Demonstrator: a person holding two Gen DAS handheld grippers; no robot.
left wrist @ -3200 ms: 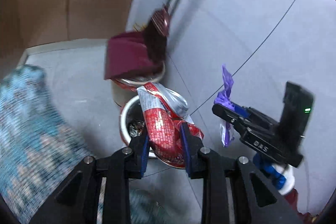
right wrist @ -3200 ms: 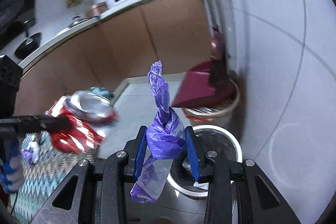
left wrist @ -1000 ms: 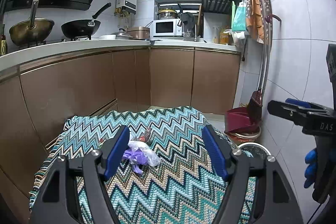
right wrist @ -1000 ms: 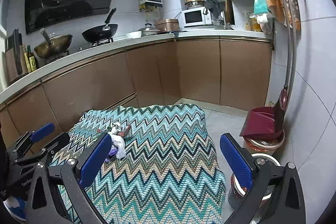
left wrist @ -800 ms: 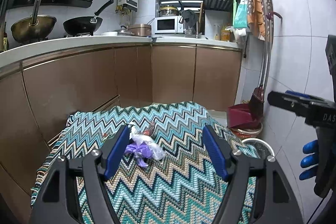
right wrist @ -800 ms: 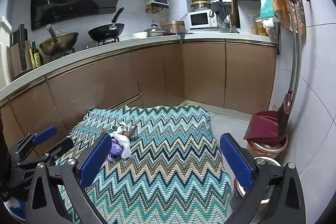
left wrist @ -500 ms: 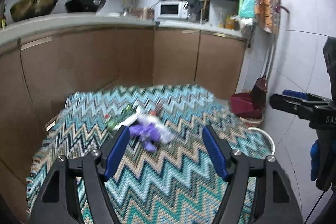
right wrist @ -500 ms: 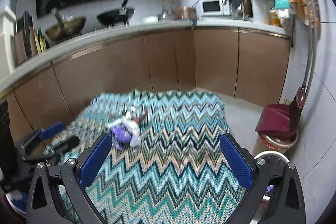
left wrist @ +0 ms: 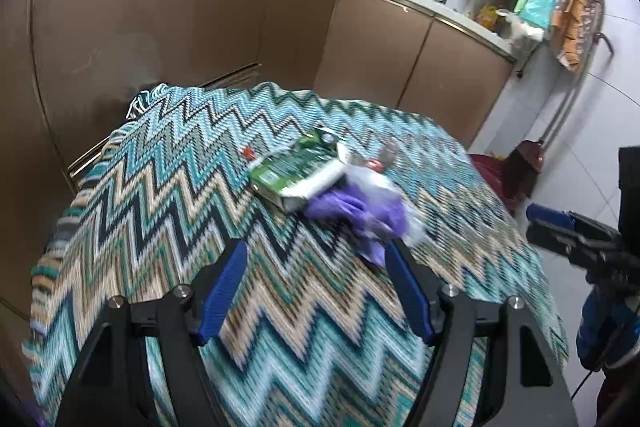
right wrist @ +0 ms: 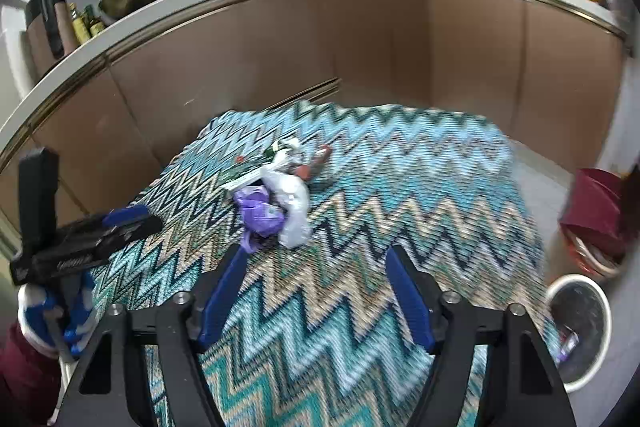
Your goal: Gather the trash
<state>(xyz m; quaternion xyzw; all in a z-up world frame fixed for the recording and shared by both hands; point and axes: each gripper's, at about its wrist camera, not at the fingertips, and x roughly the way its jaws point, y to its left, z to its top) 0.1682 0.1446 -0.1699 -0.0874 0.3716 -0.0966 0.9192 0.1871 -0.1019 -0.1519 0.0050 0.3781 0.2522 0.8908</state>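
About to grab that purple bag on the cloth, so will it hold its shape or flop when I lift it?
The purple bag looks like thin crumpled film, so it will likely flop and weigh little. It touches the white bag, which may drag along. The open left gripper should pinch a fold.

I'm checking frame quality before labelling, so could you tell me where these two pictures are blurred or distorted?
Left wrist view: motion blur smears the purple bag and the zigzag cloth; the cabinets bow from the fisheye. Right wrist view: the cloth's right side and the red dustpan are smeared, and the counter curves.
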